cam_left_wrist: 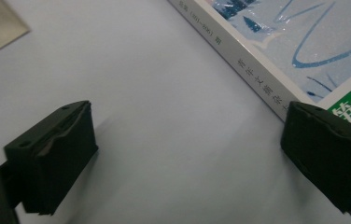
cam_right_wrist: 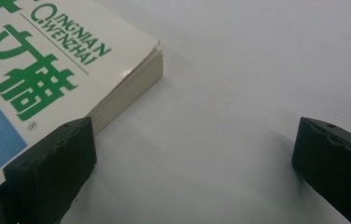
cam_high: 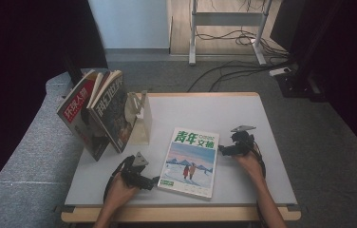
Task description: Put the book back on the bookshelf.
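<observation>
White table (cam_high: 243, 180) with a wood front edge, grey carpet around it, dark curtains on both sides, cables and desk legs behind. The magazine (cam_high: 190, 161) lies flat, front centre. My left gripper (cam_high: 155, 181) sits at its lower-left corner, jaws spread, one over the spine edge. My right gripper (cam_high: 221, 150) is at its right edge, jaws spread wide, gripping nothing. Two books (cam_high: 101, 114) lean on a bookend (cam_high: 140, 121), back left.

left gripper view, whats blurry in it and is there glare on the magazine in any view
Left gripper view: the jaws are soft, the magazine spine print sharper, and its cover carries pale sheen streaks. Right gripper view: a small glint at the magazine's cover edge. High view: dim, dark at the sides, cover free of glare.
</observation>
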Demonstrator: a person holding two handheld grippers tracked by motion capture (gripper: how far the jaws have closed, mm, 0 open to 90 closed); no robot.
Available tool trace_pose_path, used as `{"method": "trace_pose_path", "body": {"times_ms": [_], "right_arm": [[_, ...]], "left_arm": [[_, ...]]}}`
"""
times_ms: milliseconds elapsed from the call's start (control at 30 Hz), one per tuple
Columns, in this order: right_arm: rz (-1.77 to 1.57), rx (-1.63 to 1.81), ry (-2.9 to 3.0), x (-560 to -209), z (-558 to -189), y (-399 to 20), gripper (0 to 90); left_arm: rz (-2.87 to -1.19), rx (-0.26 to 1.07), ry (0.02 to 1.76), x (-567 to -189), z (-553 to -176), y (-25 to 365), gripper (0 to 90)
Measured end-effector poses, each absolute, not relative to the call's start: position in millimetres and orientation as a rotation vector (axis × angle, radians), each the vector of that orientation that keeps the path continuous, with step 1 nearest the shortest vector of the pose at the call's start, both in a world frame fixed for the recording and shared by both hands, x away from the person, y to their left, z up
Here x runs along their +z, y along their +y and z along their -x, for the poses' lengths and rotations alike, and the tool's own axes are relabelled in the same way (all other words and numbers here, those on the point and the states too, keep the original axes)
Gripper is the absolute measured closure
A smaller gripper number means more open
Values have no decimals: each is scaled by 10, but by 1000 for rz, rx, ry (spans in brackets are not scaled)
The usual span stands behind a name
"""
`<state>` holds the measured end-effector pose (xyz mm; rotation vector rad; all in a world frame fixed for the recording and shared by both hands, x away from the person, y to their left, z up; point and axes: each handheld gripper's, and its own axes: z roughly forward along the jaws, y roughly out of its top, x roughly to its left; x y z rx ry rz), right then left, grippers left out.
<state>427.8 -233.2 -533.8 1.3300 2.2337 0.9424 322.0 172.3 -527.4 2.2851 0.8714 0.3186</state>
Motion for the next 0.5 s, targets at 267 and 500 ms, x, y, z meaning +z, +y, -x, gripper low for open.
{"method": "trace_pose_path", "body": {"times_ms": [267, 500], "right_arm": [[-1326, 931, 2233, -5332, -4280, -2326, 14], [-1317, 932, 2239, -5334, -4276, -2332, 14]], "left_arm": [[-2309, 301, 831, -5281, -3209, 1601, 0], [-2299, 315, 859, -5281, -3290, 1615, 0]]}}
